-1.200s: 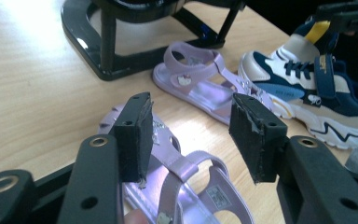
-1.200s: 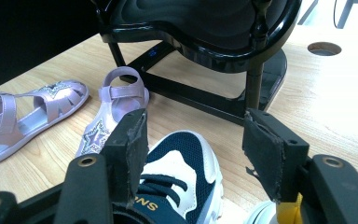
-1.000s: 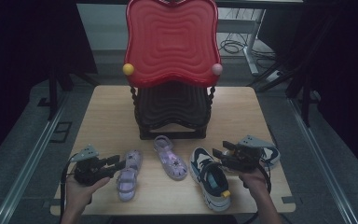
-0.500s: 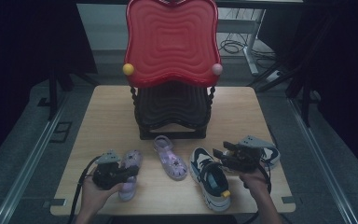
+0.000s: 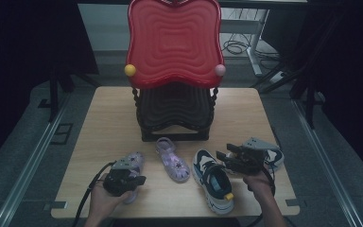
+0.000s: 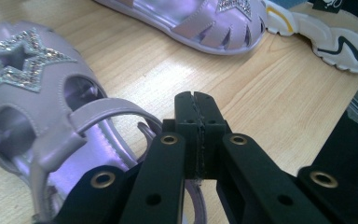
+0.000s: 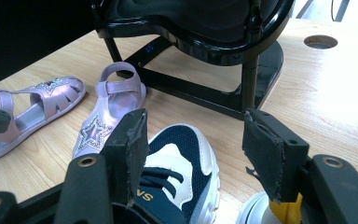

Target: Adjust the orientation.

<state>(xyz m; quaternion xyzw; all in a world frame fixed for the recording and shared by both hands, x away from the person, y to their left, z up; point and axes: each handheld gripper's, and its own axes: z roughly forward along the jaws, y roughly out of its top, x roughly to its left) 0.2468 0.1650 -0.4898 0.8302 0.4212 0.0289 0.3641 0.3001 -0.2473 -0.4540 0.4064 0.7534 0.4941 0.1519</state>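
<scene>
The left gripper [image 6: 196,100], just closed, is clenched on the heel strap of the near-left sandal [image 6: 32,107] on the bench [image 5: 113,118]. Right gripper [image 7: 193,140] is released above the sneaker [image 7: 177,154]. Next: lift w/ care.

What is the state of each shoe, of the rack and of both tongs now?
Left tongs: just closed, shut by the heel strap; whether they pinch it is unclear.
Right tongs: open, above the navy sneaker.
Outer purple sandal: sole down on the table.
Middle purple sandal: sole down, untouched.
Navy sneaker: sole down, laced.
Second sneaker: partly hidden by the gripper.
Shoe rack: upright, red shelf empty.
</scene>
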